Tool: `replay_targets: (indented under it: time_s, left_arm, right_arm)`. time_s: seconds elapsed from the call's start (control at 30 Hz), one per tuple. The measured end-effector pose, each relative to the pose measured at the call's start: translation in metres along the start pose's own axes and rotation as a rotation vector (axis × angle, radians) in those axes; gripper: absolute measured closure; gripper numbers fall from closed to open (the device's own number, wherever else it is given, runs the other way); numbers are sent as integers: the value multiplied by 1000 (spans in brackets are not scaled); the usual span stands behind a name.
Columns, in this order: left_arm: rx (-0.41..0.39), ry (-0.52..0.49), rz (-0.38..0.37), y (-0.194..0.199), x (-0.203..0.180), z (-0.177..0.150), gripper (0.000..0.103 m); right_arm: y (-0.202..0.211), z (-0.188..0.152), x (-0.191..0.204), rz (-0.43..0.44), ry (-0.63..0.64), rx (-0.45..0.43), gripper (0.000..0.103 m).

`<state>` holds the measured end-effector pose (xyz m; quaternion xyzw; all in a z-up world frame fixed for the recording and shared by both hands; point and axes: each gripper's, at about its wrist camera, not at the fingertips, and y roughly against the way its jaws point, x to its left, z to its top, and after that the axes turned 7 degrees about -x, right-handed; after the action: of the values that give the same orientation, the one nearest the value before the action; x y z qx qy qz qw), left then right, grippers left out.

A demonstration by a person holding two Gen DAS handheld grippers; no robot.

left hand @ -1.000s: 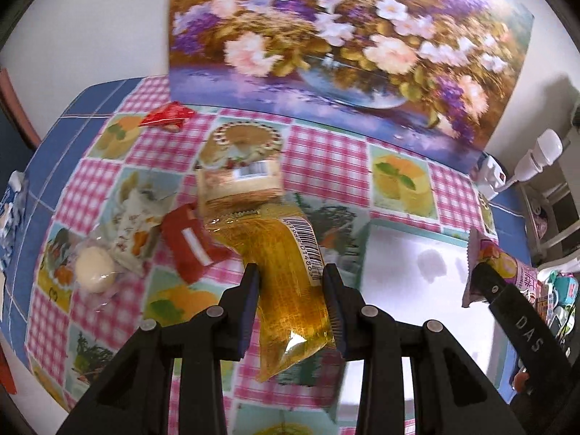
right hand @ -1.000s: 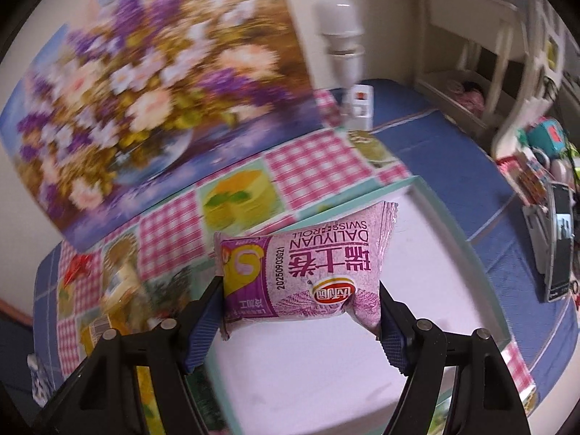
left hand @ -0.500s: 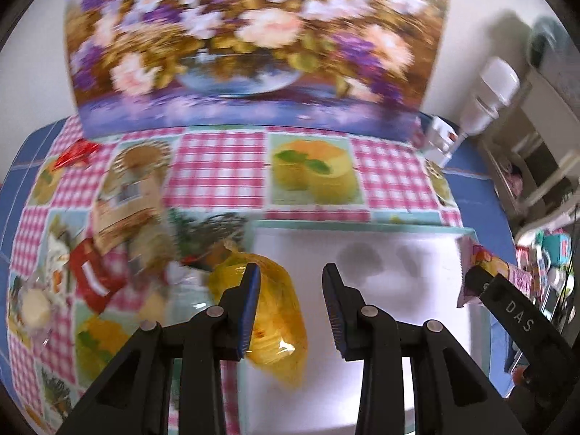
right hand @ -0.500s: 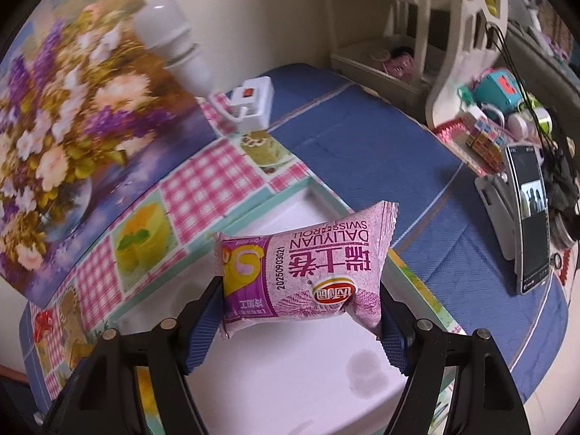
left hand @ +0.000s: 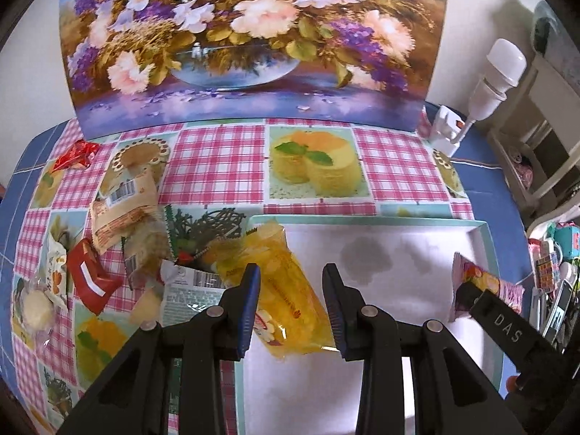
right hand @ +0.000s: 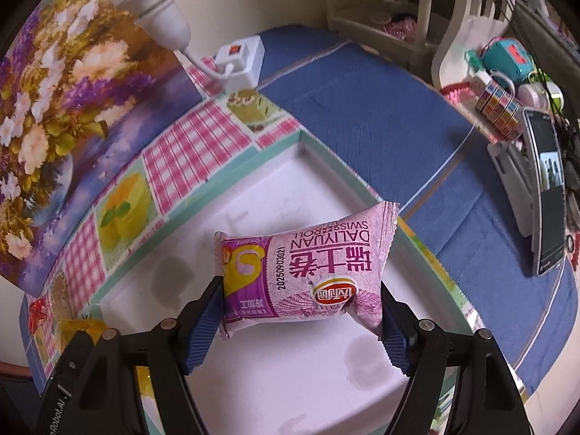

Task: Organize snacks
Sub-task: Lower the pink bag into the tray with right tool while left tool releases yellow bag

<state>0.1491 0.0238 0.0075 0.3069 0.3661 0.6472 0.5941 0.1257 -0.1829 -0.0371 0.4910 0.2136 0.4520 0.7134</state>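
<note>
Since the earlier frame, the yellow packet [left hand: 286, 290] is lying across the tray's [left hand: 484, 239] left edge, the left gripper [left hand: 291, 304] standing spread around it. Pinching the purple Swiss-roll packet [right hand: 304, 279], the right gripper [right hand: 302, 322] is hovering over open tray floor near the right rim.

A flower painting [left hand: 250, 43] leans behind the checked tablecloth [left hand: 217, 166] (a phone [right hand: 549, 195] stands well apart).
</note>
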Motion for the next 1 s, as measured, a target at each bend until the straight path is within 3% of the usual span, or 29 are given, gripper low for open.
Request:
replay_targets:
  time_s: [0.1, 0.27, 0.4, 0.57, 0.7, 1.0]
  left_arm:
    - [-2, -24, 7, -4, -3, -2, 66]
    - [14, -27, -72, -7, -13, -6, 66]
    - [-28, -59, -25, 4, -16, -2, 66]
    - [-42, -13, 10, 10, -1, 3, 66]
    - [-2, 5, 26, -4, 4, -2, 66]
    - [56, -2, -20, -23, -3, -14, 66]
  right_arm:
    - [-1, -1, 0, 0, 1, 8, 23]
    - [0, 1, 0, -3, -3, 4, 23]
    - [-1, 1, -2, -7, -7, 10, 23]
    - [-1, 1, 0, -6, -3, 14, 23]
    - [-3, 2, -1, -8, -6, 20, 23]
    - [-7, 1, 4, -11, 18, 40, 21]
